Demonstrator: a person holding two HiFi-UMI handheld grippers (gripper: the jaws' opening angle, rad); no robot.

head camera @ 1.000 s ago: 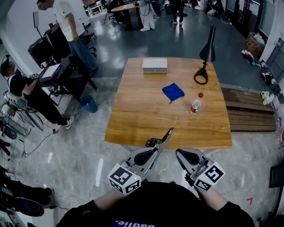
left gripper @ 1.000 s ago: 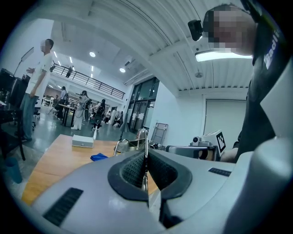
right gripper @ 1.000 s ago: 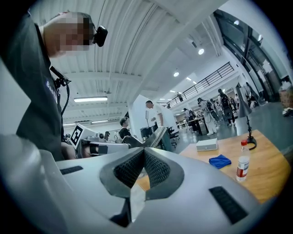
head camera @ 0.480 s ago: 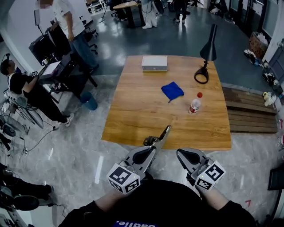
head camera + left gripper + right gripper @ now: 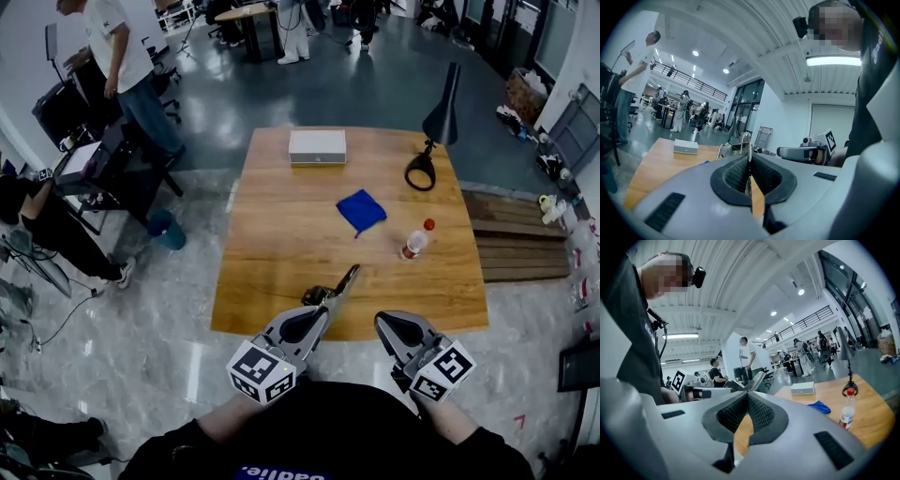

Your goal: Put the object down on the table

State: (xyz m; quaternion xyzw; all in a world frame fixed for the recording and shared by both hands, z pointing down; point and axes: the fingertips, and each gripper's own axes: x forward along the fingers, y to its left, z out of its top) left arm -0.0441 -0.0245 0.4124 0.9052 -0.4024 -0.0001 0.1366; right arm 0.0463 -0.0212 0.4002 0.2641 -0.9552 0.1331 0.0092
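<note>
The right hand-held gripper (image 5: 747, 395) has its ribbed pads together, nothing between them. At left, the left hand-held gripper (image 5: 733, 388) holds a flat metal piece (image 5: 757, 377). On the wooden worktop (image 5: 867, 420) a red-capped bottle (image 5: 847, 409) stands near the right edge, a blue cloth (image 5: 818, 407) lies mid-top, and a white box (image 5: 802, 388) sits at the far edge.

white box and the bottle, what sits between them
The blue cloth lies between the white box and the bottle, as the head view shows.
</note>
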